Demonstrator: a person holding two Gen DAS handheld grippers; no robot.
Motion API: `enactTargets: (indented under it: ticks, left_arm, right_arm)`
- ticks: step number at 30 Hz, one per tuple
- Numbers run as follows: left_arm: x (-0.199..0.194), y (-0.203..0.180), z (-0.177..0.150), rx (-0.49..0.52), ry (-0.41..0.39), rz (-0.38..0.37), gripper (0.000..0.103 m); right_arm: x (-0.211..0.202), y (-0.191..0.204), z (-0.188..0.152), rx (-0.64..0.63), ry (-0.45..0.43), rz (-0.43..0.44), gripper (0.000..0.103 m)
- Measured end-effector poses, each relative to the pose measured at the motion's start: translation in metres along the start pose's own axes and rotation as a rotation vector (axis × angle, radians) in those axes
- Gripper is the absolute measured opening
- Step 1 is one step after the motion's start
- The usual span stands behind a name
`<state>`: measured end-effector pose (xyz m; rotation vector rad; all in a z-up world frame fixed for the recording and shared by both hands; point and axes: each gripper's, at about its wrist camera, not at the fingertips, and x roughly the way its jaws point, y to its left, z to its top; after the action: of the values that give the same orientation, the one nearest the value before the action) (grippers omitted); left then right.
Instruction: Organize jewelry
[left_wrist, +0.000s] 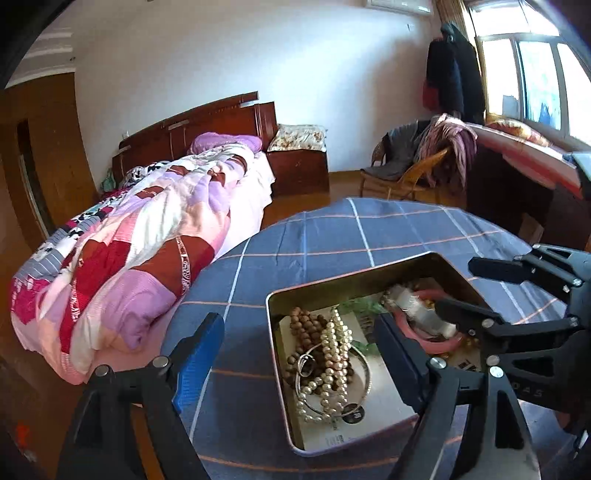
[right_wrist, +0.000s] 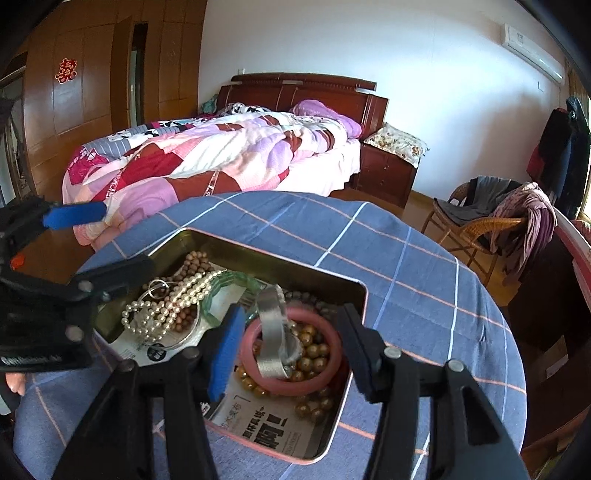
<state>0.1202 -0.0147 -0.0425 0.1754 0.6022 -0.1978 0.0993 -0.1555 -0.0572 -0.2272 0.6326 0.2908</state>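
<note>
A metal tin (right_wrist: 258, 242) lined with printed paper is seen in the lower centre of the right wrist view, resting on a table covered by a blue checked cloth (right_wrist: 406, 266). The jewelry is held inside it: a pearl necklace (right_wrist: 166, 306), brown wooden beads (right_wrist: 194, 263) and a silver bangle (left_wrist: 364, 373) are heaped together toward the left of the tin, with a green bangle (right_wrist: 229, 284) beside them, while a pink bangle (right_wrist: 295, 380) lies at lower centre over a strand of gold beads (right_wrist: 314, 362), with a grey ribbon loop (right_wrist: 275, 332) standing through it. The right gripper (right_wrist: 291, 339) is observed with its jaws wide apart, straddling the pink bangle and gripping nothing. The left gripper (left_wrist: 299, 354) is likewise spread wide and empty, one finger outside the tin's left wall and the other over its interior. Several risks are judged from this arrangement. If the right jaws are closed here, the ribbon or the gold beads could be pinched together with the bangle and dragged out. The pearls are tangled with the wooden beads, so a lift of one would likely carry the other. The tin appears light and unrestrained, so it could be tipped or slid by a finger catching its rim, and the cloth could be rucked beneath it
</note>
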Motion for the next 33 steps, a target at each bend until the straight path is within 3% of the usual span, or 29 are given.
enactTargets:
  ticks: [7, 18, 33]
  left_arm:
    - [-0.01, 0.001, -0.01, -0.007, 0.013, 0.014, 0.083]
    - [-0.053, -0.007, -0.024, -0.032, -0.035, -0.009, 0.083]
    - [-0.068, -0.011, -0.036, -0.048, -0.041, -0.008, 0.083]
  right_arm:
    - [-0.012, 0.004, -0.004, 0.002, -0.011, -0.022, 0.058]
    - [-0.044, 0.015, -0.011, 0.008, -0.052, -0.023, 0.064]
    - [-0.056, 0.021, -0.016, 0.018, -0.073, -0.026, 0.067]
